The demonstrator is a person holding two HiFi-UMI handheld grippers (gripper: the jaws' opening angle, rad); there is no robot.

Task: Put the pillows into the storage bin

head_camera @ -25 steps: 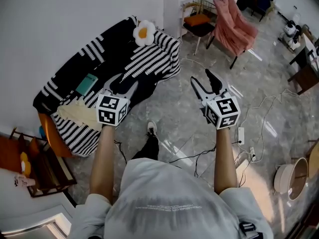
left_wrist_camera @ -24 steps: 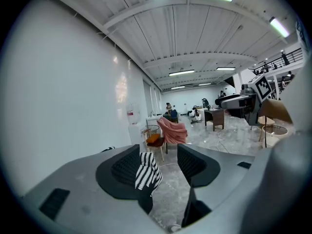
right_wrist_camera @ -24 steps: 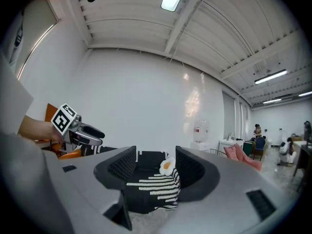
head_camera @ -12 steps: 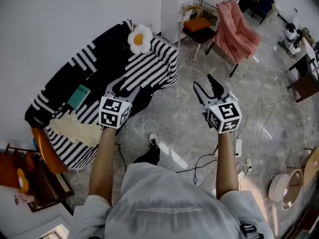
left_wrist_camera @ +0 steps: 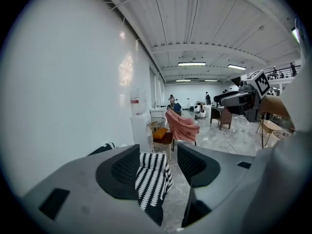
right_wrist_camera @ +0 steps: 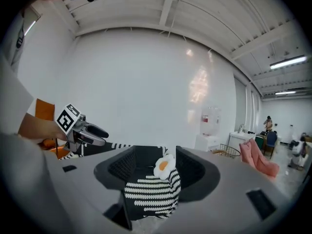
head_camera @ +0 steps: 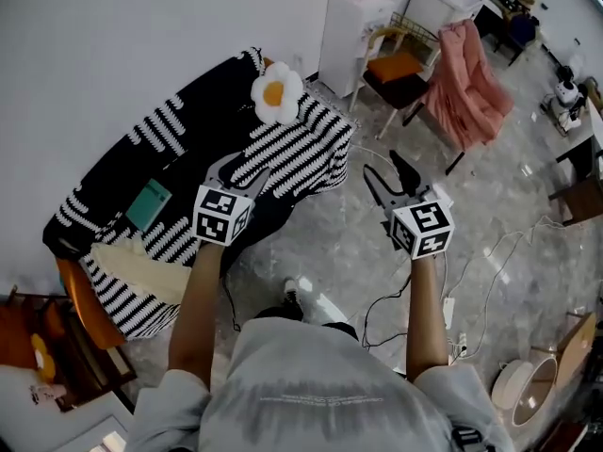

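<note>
On the striped sofa [head_camera: 301,149] lay the fried-egg pillow [head_camera: 276,92], at its far arm, and a cream pillow [head_camera: 141,267] at its near end. We held the left gripper [head_camera: 243,166] and right gripper [head_camera: 382,169] before the sofa, jaws spread wide on nothing, presumably readying a reach; loose cables [head_camera: 384,299] beside the sofa threatened our feet.

No readable text. Red label [left_wrist_camera: 135,100] on water dispenser [left_wrist_camera: 139,126], 9 o'clock in left gripper view, too small to read; print line [head_camera: 320,395] across shirt back, illegible. Cubes on left tool [head_camera: 240,164] and right tool [head_camera: 382,165] carry square markers only, no letters.
</note>
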